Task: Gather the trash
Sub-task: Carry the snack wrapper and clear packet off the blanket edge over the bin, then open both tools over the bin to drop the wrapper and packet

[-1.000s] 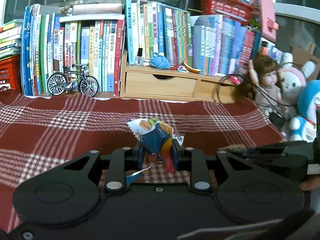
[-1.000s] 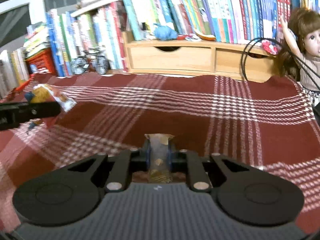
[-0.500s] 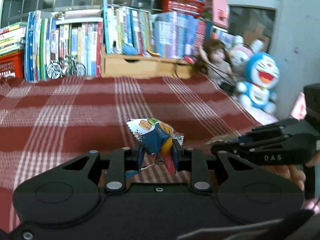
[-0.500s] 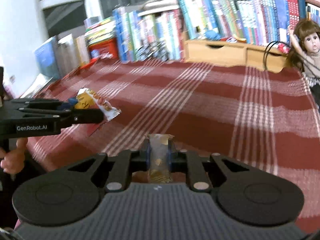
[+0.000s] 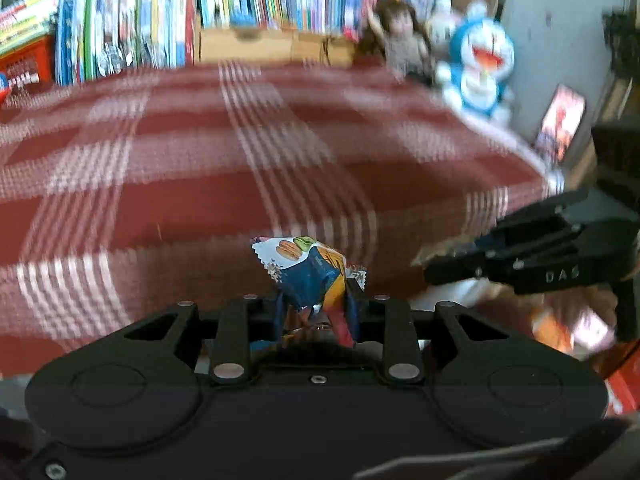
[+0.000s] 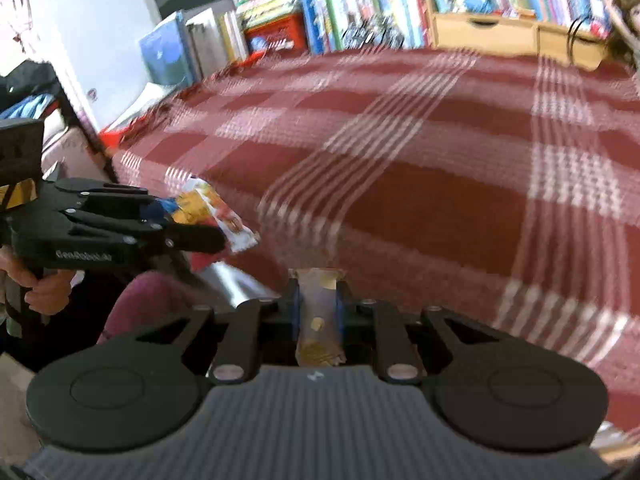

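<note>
My left gripper (image 5: 318, 300) is shut on a crumpled snack wrapper (image 5: 308, 268), blue and white with macaron pictures. That gripper also shows at the left of the right wrist view, where the wrapper (image 6: 216, 216) sticks out past its fingers (image 6: 188, 238). My right gripper (image 6: 318, 300) is shut on a flat brown and gold wrapper (image 6: 318, 312). Its black body (image 5: 520, 256) shows at the right of the left wrist view, level with my left one. Both grippers hang over the near edge of the red plaid tablecloth (image 5: 240, 152).
Along the table's far side stand rows of books (image 5: 240, 4) and a wooden drawer unit (image 5: 272, 46). A doll (image 5: 400, 40) and a blue cat plush (image 5: 480, 68) sit at the far right corner. A hand (image 6: 44, 292) holds the left gripper's handle.
Both grippers have drawn back from the table toward its near edge, each still holding its wrapper. The shelf and toys look farther away and the views blur with the motion.
</note>
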`<state>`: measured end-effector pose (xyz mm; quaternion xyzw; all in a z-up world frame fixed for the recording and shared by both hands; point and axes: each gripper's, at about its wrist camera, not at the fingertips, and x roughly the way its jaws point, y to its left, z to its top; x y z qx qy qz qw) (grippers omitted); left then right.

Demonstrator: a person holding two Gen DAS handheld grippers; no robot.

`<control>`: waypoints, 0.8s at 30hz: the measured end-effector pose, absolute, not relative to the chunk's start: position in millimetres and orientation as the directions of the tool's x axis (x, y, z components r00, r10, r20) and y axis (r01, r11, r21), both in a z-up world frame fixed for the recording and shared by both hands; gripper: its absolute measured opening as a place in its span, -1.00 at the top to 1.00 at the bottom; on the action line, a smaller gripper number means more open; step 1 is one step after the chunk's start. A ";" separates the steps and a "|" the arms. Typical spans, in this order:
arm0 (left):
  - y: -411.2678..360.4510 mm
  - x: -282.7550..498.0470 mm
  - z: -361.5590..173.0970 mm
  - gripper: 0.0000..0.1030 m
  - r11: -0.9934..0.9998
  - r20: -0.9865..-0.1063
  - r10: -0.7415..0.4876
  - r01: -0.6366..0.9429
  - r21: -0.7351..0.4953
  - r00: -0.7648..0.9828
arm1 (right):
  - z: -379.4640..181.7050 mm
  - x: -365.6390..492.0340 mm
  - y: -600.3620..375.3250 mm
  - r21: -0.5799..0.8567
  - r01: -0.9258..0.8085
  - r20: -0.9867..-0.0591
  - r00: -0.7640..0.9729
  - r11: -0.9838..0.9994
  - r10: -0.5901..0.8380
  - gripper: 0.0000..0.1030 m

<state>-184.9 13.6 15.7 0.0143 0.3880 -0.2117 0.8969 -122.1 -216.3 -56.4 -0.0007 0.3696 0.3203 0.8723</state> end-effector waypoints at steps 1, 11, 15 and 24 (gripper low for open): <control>11.7 -187.4 8.7 0.46 0.909 -0.728 -0.360 0.393 -0.135 0.583 | -62.6 -126.1 -214.2 0.236 -0.560 -0.655 0.512 0.794 0.555 0.57; 5.9 -185.0 -65.9 0.40 0.920 -0.852 -0.303 0.364 -0.146 0.426 | -126.1 -143.0 -196.3 0.229 -0.499 -0.751 0.455 0.836 0.478 0.55; 13.2 -182.4 -90.3 0.40 0.939 -0.882 -0.288 0.289 -0.184 0.374 | -144.5 -139.4 -196.0 0.245 -0.462 -0.769 0.443 0.853 0.461 0.55; 16.9 -183.6 -113.5 0.36 0.965 -0.908 -0.221 0.214 -0.151 0.357 | -165.0 -135.7 -184.9 0.252 -0.442 -0.796 0.411 0.861 0.444 0.50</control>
